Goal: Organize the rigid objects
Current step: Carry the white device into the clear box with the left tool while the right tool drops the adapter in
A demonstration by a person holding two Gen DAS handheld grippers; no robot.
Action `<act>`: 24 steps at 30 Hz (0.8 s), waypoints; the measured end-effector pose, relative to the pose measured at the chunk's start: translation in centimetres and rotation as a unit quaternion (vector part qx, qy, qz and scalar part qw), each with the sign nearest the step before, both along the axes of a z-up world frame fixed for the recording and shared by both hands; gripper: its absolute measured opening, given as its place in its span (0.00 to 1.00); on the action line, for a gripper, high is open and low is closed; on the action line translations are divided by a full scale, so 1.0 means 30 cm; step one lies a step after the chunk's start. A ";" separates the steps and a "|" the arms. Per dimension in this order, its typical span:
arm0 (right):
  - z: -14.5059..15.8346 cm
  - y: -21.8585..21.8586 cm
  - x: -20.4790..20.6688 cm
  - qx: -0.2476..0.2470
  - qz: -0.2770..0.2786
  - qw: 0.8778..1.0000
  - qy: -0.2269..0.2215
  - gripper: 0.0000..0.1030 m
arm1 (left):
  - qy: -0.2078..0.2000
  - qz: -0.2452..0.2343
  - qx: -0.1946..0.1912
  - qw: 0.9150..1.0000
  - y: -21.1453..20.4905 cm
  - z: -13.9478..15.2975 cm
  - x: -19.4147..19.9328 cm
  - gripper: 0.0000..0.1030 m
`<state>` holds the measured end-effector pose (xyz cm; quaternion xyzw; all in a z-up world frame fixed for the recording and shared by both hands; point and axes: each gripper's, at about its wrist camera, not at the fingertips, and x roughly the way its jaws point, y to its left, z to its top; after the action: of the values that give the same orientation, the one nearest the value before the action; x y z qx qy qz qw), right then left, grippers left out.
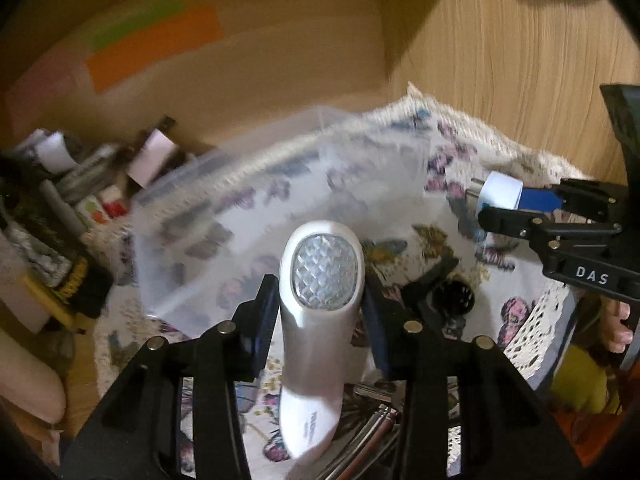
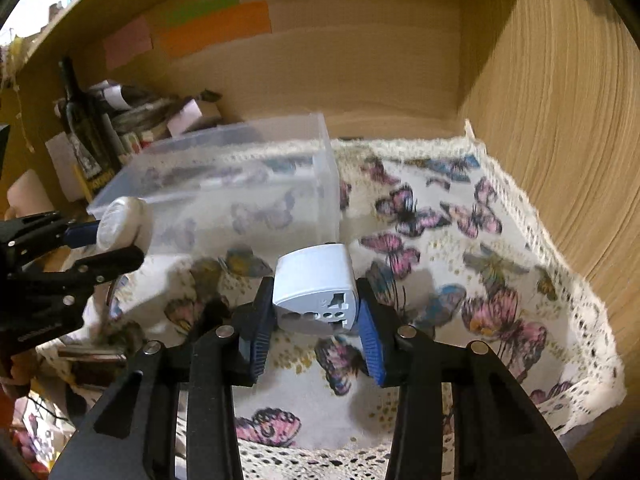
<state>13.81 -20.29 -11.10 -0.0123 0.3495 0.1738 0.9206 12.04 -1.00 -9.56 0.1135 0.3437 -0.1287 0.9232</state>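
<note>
My left gripper is shut on a white hand torch with a faceted lens, held above the butterfly cloth in front of a clear plastic box. My right gripper is shut on a white travel plug adapter, held above the cloth to the right of the box. In the left wrist view the adapter shows at the right in the right gripper. In the right wrist view the torch shows at the left, at the box's near left corner.
A butterfly-print cloth with lace edge covers the surface. Wooden walls enclose back and right. Bottles and clutter stand left of the box. A dark round object and metal items lie on the cloth near the left gripper.
</note>
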 end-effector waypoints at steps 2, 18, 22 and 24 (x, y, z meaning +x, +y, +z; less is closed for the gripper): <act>0.034 0.004 -0.004 0.005 0.003 1.000 -0.015 0.35 | -0.020 0.009 -0.009 1.000 0.020 0.042 -0.016 0.39; 0.272 0.066 0.025 0.024 0.029 0.994 -0.107 0.35 | -0.084 0.037 -0.105 0.990 0.141 0.298 -0.053 0.38; 0.305 0.069 0.054 0.031 0.030 0.993 -0.114 0.35 | -0.107 0.035 -0.103 0.988 0.126 0.355 -0.049 0.38; 0.320 0.075 0.070 0.032 0.029 0.992 -0.118 0.35 | -0.122 0.040 -0.095 0.987 0.112 0.384 -0.047 0.38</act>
<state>15.91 -18.04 -1.51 -0.0134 0.2318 0.2093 0.9499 10.62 2.37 1.96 0.0265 0.2191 -0.1090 0.9692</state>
